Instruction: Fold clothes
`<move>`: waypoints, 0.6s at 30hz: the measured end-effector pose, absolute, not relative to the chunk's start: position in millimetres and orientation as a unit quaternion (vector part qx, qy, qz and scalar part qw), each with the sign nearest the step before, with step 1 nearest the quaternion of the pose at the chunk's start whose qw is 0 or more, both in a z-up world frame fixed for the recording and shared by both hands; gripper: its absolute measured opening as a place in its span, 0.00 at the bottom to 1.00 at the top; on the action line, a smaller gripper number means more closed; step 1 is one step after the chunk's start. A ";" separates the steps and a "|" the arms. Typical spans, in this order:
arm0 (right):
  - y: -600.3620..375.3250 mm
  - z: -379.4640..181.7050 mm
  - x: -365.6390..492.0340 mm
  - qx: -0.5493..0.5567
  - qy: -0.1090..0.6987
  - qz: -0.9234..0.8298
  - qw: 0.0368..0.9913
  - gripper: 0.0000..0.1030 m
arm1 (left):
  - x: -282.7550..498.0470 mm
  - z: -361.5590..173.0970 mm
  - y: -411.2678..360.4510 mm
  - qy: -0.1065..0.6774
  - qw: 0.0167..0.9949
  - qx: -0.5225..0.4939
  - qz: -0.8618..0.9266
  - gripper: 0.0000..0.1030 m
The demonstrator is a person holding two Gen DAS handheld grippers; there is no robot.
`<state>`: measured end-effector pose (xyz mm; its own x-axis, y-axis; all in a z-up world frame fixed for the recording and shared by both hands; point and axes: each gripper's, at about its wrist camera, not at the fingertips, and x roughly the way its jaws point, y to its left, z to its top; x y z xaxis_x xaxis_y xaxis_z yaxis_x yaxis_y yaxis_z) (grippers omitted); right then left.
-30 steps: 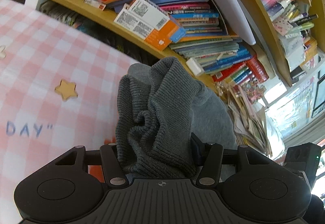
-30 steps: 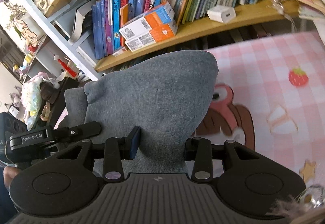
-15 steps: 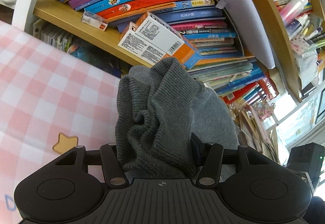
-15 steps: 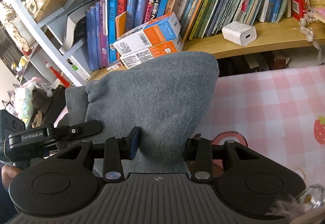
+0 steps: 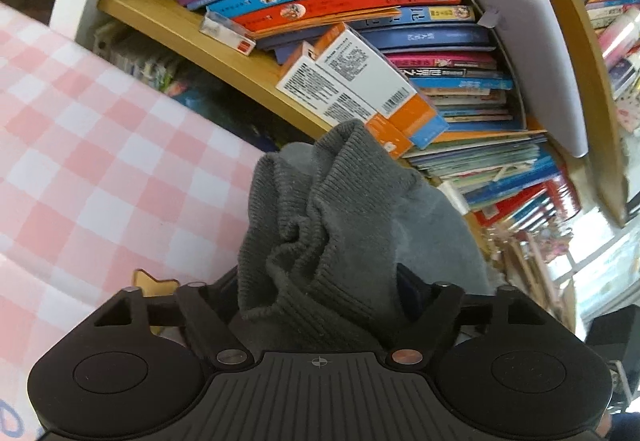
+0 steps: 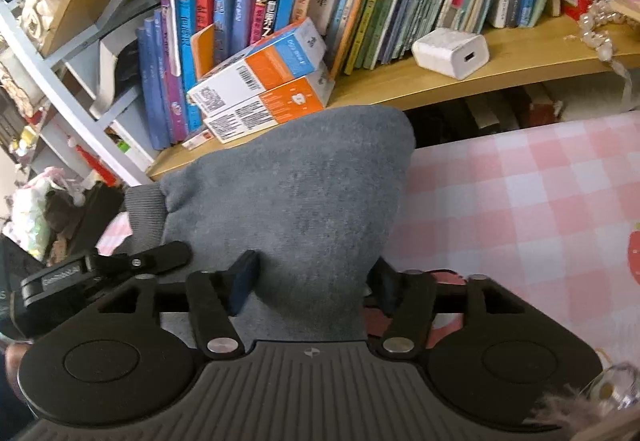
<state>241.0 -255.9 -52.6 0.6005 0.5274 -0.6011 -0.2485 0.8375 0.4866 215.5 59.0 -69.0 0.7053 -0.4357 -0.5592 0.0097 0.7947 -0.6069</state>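
Note:
A grey garment is held between both grippers above a pink checked cloth (image 5: 100, 169). My left gripper (image 5: 320, 281) is shut on its bunched dark ribbed hem (image 5: 320, 221), with lighter grey fabric behind. My right gripper (image 6: 312, 281) is shut on a smooth grey fold of the same garment (image 6: 304, 193), which stands up in front of the camera. The ribbed edge (image 6: 144, 205) shows at its left side. The left gripper's body (image 6: 100, 269) appears at the left of the right wrist view.
A wooden bookshelf (image 5: 200, 41) packed with books stands close behind the table edge. Orange and white boxes (image 6: 260, 81) and a white charger (image 6: 452, 53) lie on the shelf (image 6: 520, 69). The cloth (image 6: 520, 201) has a strawberry print (image 6: 634, 257).
Both grippers have moved forward toward the bookshelf with the garment still held. The shelf and boxes now look nearer, and less of the pink cloth shows.

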 end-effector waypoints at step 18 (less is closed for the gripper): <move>-256.5 -18.5 144.2 0.094 0.357 0.131 0.920 0.82 | 118.8 -8.0 41.3 0.335 0.921 -0.192 -0.054 0.80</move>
<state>144.2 -256.5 -18.5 0.7108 0.3079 -0.6324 -0.1742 0.9482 0.2658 118.8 41.3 -8.0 0.7701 -0.2288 -0.5955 -0.0285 0.9202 -0.3905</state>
